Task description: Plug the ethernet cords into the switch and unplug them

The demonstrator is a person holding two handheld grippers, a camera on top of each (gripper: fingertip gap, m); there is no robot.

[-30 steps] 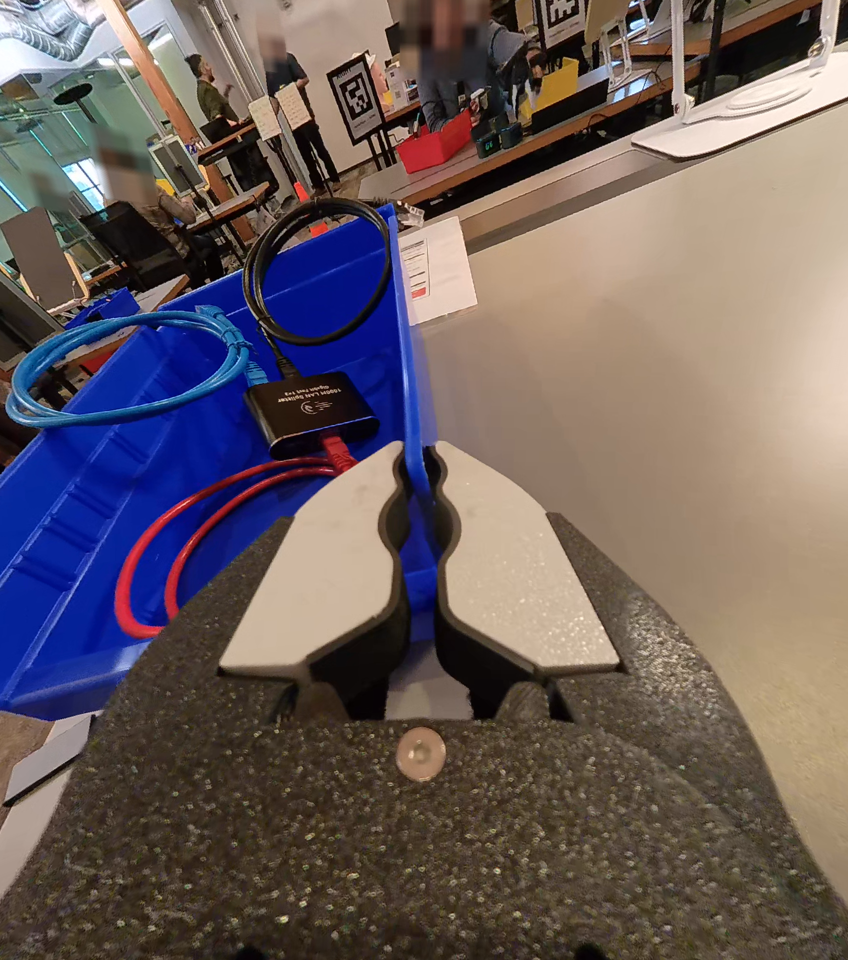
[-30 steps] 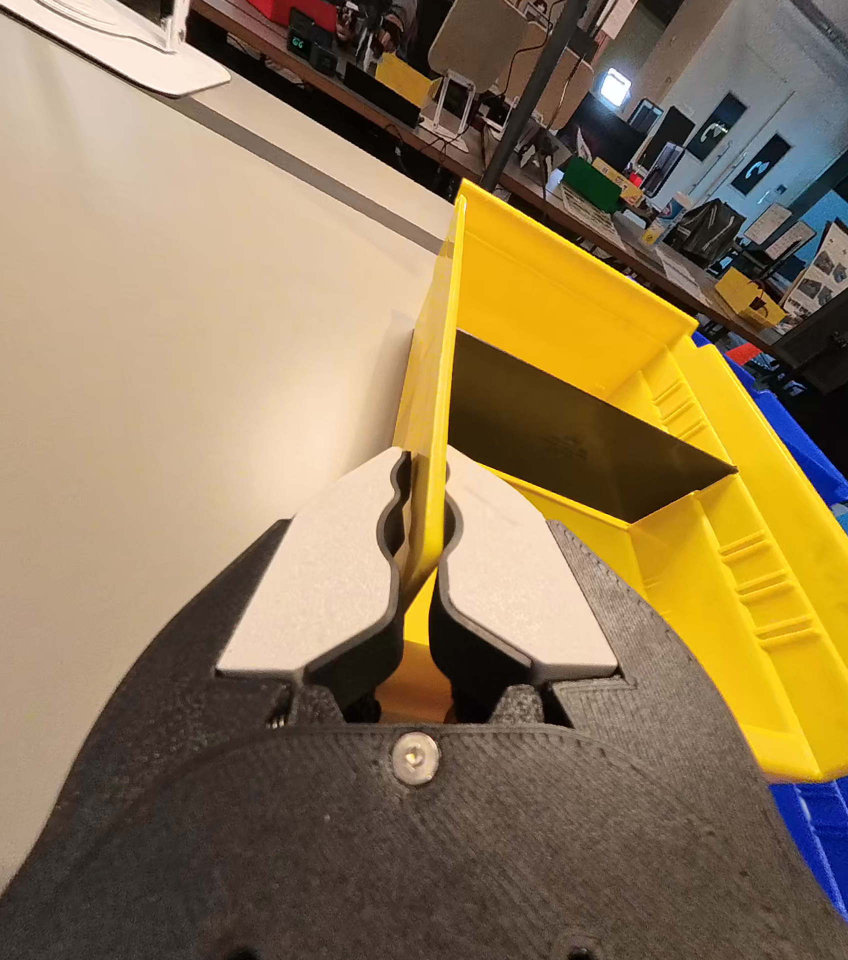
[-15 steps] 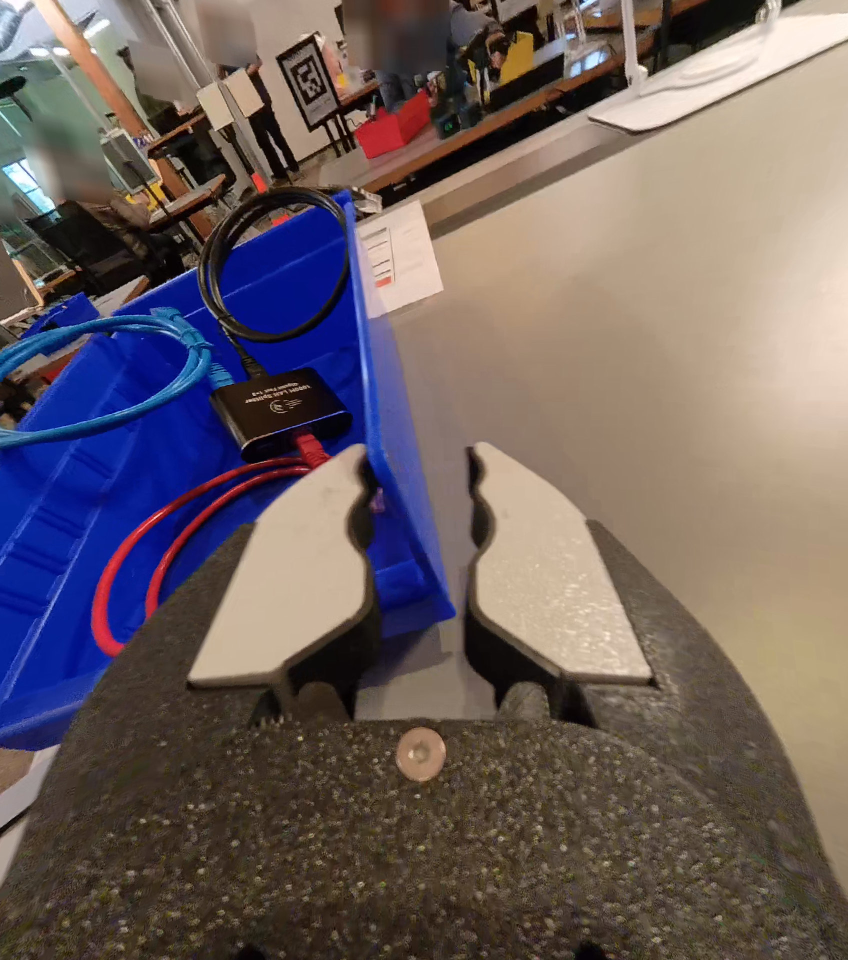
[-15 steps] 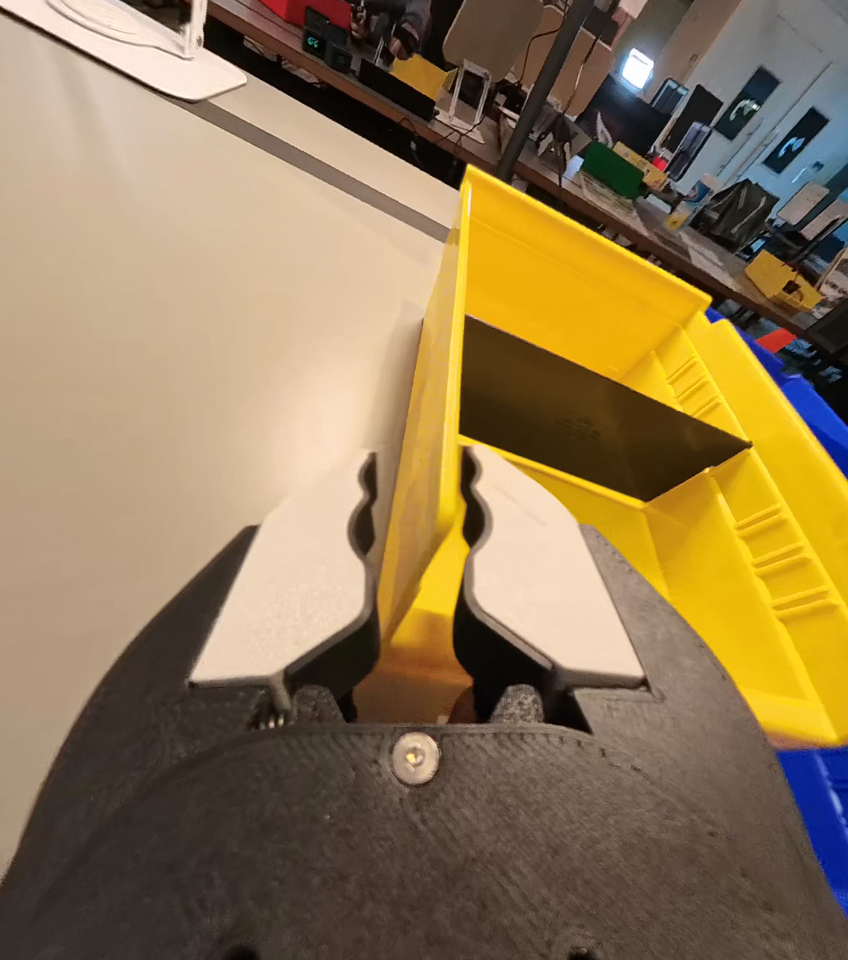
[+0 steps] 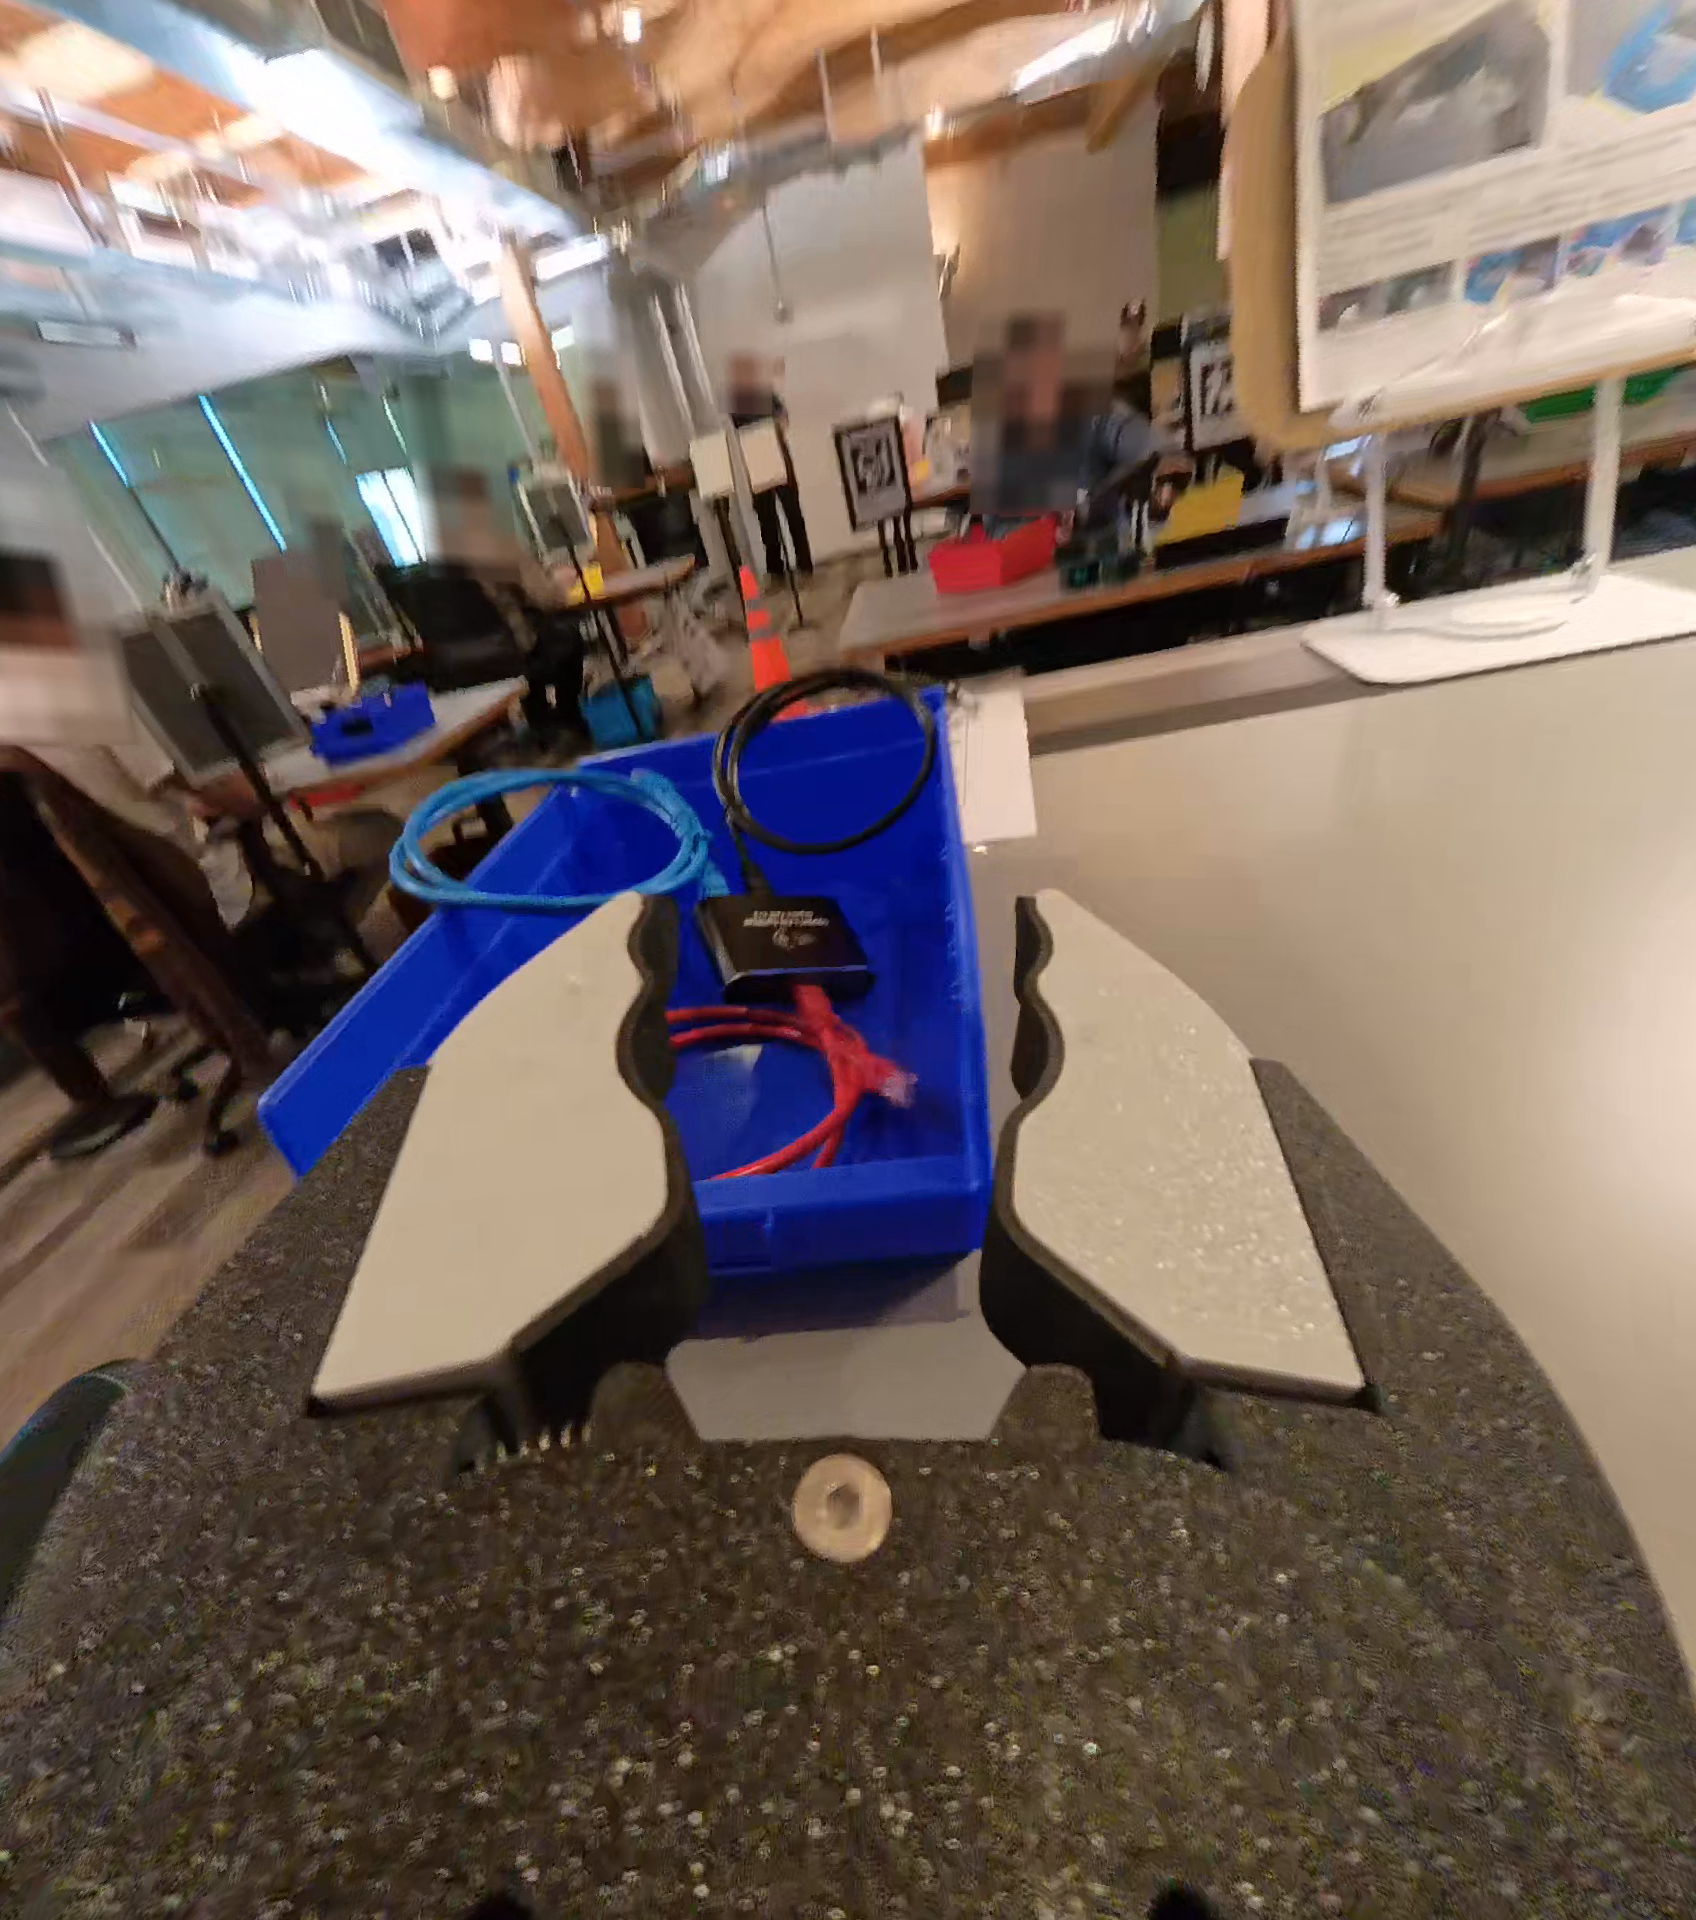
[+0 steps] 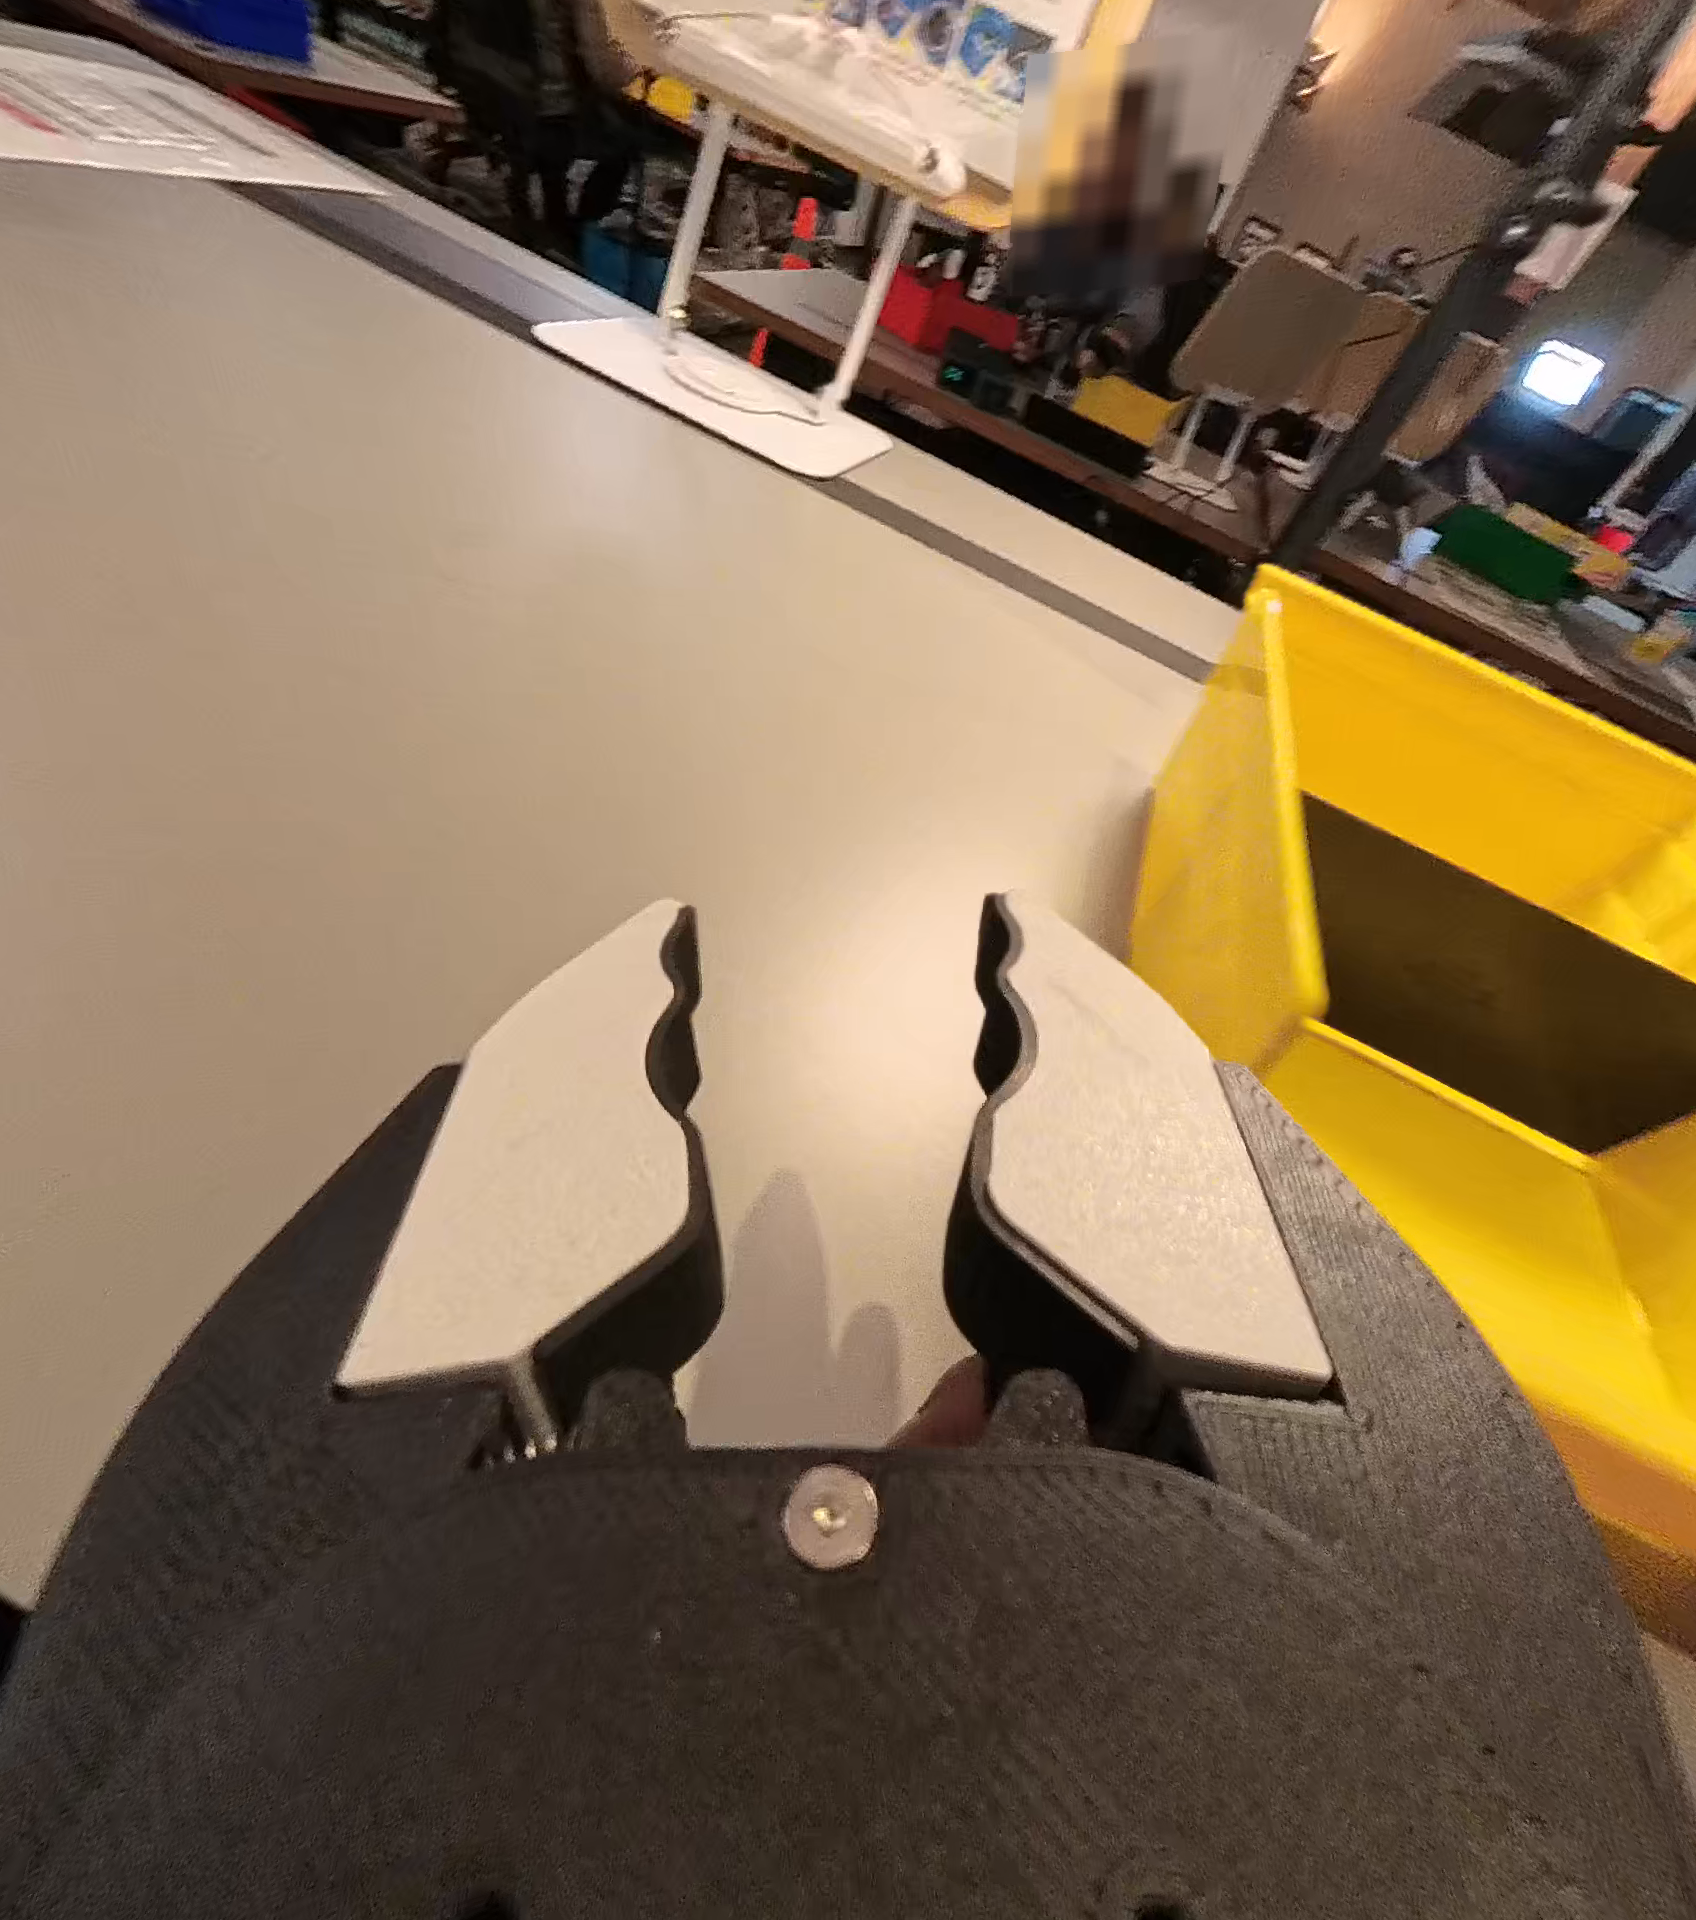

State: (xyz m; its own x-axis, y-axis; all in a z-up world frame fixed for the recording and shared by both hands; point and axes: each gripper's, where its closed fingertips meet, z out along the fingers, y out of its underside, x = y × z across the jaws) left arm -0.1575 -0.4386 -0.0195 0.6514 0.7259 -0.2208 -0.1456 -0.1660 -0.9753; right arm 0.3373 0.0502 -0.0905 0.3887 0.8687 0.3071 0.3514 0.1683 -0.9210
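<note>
The left gripper (image 5: 828, 914) is wide apart and holds nothing. Past it sits the blue bin (image 5: 844, 1210). Inside the bin lie the black switch (image 5: 790, 940), a red cord (image 5: 802, 1081) and a blue cord (image 5: 543, 842). The right gripper (image 6: 833, 920) is also wide and holds nothing, over the table (image 6: 304, 675).

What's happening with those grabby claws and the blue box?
A person holds two grippers, and both are open and empty. The left gripper faces a blue bin holding a small black switch, a red cord plugged into it, a blue cord and a black cord. The right gripper hovers over the bare table beside a yellow bin.
</note>
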